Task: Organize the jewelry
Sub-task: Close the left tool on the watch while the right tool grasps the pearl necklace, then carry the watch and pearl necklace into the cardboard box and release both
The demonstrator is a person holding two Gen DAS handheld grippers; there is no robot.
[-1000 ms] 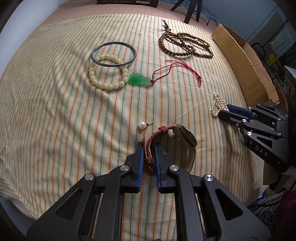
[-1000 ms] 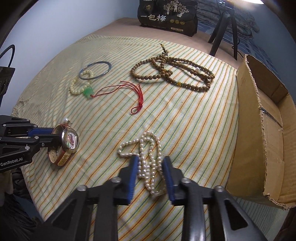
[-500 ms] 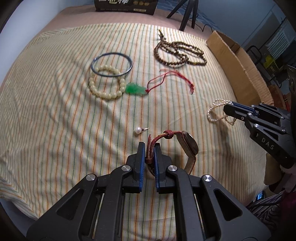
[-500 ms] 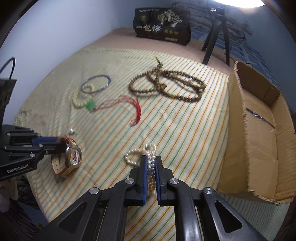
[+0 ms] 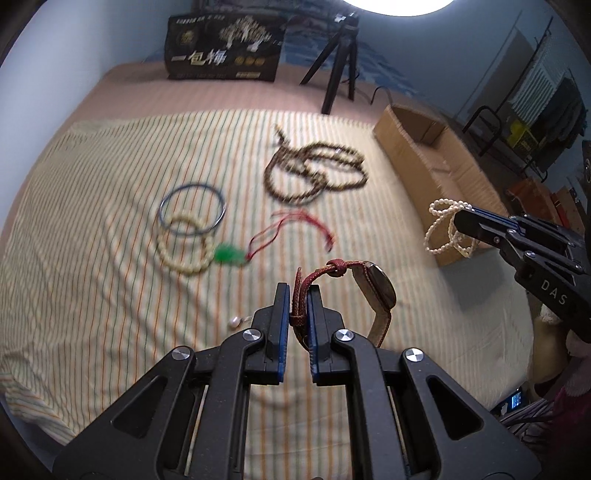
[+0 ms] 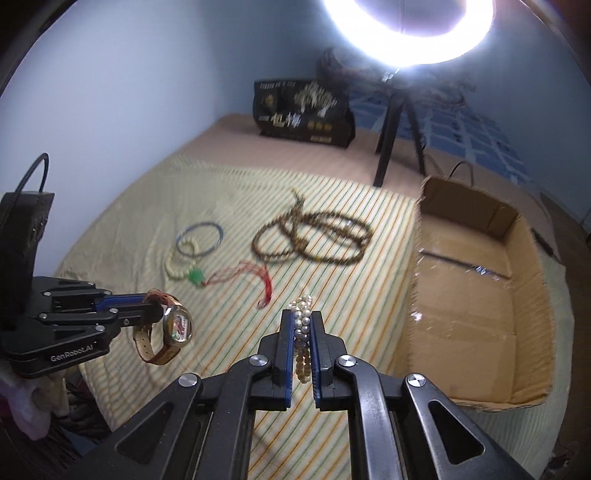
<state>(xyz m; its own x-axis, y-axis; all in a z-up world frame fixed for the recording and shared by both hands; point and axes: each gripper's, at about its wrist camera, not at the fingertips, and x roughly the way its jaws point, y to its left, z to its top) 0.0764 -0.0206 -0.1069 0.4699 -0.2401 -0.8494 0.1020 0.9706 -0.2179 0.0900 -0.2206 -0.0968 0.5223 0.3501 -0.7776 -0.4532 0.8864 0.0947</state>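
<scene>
My left gripper (image 5: 298,291) is shut on the strap of a brown leather watch (image 5: 376,291) and holds it in the air above the striped cloth (image 5: 92,280); it also shows in the right wrist view (image 6: 173,326). My right gripper (image 6: 303,317) is shut on a white pearl necklace (image 6: 302,325), lifted off the cloth; the necklace hangs in loops in the left wrist view (image 5: 445,229). An open cardboard box (image 6: 476,291) stands at the right. On the cloth lie a brown bead necklace (image 5: 314,173), a blue bangle (image 5: 192,214), a cream bead bracelet (image 5: 181,254), a green pendant (image 5: 229,254) on red cord, and a pearl earring (image 5: 234,322).
A black printed bag (image 6: 303,114) and a tripod (image 6: 395,129) with a bright ring light (image 6: 406,33) stand at the back of the bed. A wall runs along the left side. Clutter and a rack (image 5: 517,125) lie beyond the box on the right.
My right gripper closed on the pearl necklace and lifted it off the cloth. My left gripper raised the watch higher. Both views tilted up toward the back of the room.
</scene>
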